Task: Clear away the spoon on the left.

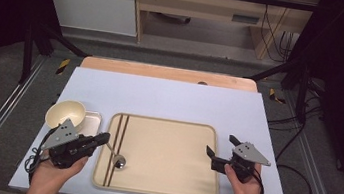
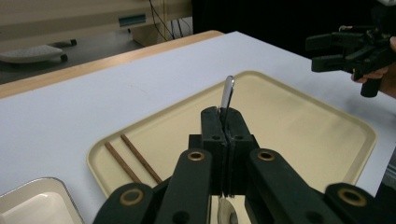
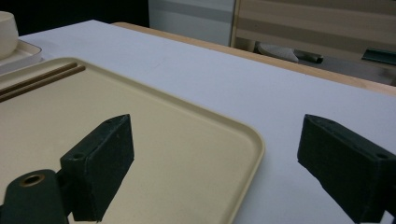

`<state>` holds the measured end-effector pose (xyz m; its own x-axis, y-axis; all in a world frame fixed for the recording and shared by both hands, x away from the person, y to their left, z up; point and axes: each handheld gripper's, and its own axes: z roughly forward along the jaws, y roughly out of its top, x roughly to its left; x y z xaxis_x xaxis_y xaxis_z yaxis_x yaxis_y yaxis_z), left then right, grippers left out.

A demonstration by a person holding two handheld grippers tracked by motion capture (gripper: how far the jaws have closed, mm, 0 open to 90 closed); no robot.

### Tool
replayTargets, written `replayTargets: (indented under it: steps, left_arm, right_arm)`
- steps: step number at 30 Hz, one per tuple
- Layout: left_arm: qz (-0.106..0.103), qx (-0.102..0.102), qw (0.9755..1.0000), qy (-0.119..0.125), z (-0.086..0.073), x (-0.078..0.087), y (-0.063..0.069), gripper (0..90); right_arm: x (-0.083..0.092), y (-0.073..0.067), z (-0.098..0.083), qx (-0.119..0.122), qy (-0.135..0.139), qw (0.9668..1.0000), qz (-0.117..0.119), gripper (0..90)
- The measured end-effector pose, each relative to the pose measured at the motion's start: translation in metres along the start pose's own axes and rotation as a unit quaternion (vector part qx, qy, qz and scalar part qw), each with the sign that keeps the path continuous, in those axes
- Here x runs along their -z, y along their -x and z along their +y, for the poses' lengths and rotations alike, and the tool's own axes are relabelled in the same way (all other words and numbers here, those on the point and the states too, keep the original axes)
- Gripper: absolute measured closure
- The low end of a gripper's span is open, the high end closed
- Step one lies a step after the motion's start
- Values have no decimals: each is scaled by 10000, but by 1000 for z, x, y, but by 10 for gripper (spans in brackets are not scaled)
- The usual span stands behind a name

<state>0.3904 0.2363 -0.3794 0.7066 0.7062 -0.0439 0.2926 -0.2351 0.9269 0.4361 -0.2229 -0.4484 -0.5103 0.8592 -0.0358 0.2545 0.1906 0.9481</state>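
Left gripper (image 1: 102,139) jaws pinched tight on slim polished metal spoon (image 1: 116,155), its round shiny bowl over the smooth beige rounded-corner tray (image 1: 163,186). Two thin dark wooden chopsticks (image 1: 118,145) lie parallel on tray. Right gripper (image 1: 221,151) jaws spread, nothing between, at tray's right edge

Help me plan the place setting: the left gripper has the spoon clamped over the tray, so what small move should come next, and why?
Probably lower the spoon until it lies flat on the tray, then open. The left gripper is shut on its handle, the bowl end seems to touch the tray just right of the chopsticks, and the handle slants up. The right gripper waits open, apart.
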Motion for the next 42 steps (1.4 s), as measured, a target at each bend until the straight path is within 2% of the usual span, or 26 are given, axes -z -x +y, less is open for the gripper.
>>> replayTargets:
  steps: [3,8,9,12,13,14,15,16,17,24,28,31,33,35,38,42]
  left_arm:
    - [-32,-10,10000,-76,0,-5,-1,887]
    - [-137,27,9998,-131,5,-23,-5,857]
    - [-137,27,9998,-131,5,-23,-5,839]
    - [-118,27,9998,-147,7,-39,-13,827]
    - [-118,27,9998,-147,7,-39,-13,830]
    - [-84,74,9997,-206,6,-49,-19,832]
    - [-84,74,9997,-206,6,-49,-19,834]
    - [-159,211,9994,-226,5,-58,-25,835]
    - [-172,264,9992,-249,4,-63,-28,831]
    - [-174,482,9973,-518,-7,-92,-40,830]
    - [-106,525,9961,-706,-10,-103,-43,811]
    - [-104,515,9958,-754,-11,-105,-42,806]
    - [-26,477,9957,-799,-12,-107,-42,802]
    - [3,544,9952,-817,-13,-109,-42,800]
    - [145,576,9944,-880,-14,-112,-44,792]
    - [227,599,9933,-964,-17,-117,-46,772]
  right_arm:
    - [-1,0,0,26,-14,10000,-1,110]
    - [-2,0,-1,14,-72,10000,-1,109]
    - [-2,0,-1,14,-72,10000,-1,109]
    - [-2,0,-1,16,-85,10000,-2,108]
    - [-2,0,-1,16,-85,10000,-2,108]
    - [-2,0,-1,29,-91,10000,6,108]
    - [-2,0,-1,29,-91,10000,6,108]
    - [-2,0,-1,40,-100,9999,13,107]
    - [-2,0,-1,35,-108,9999,13,107]
    - [-3,0,-2,34,-148,9999,21,105]
    - [-4,-1,-3,35,-169,9998,30,104]
    - [-4,0,-3,38,-167,9998,30,104]
    - [-4,0,-3,35,-179,9998,32,104]
    - [-4,-1,-3,36,-200,9998,45,103]
    - [-4,-1,-3,55,-210,9997,66,102]
    - [-4,-1,-3,51,-225,9997,71,101]
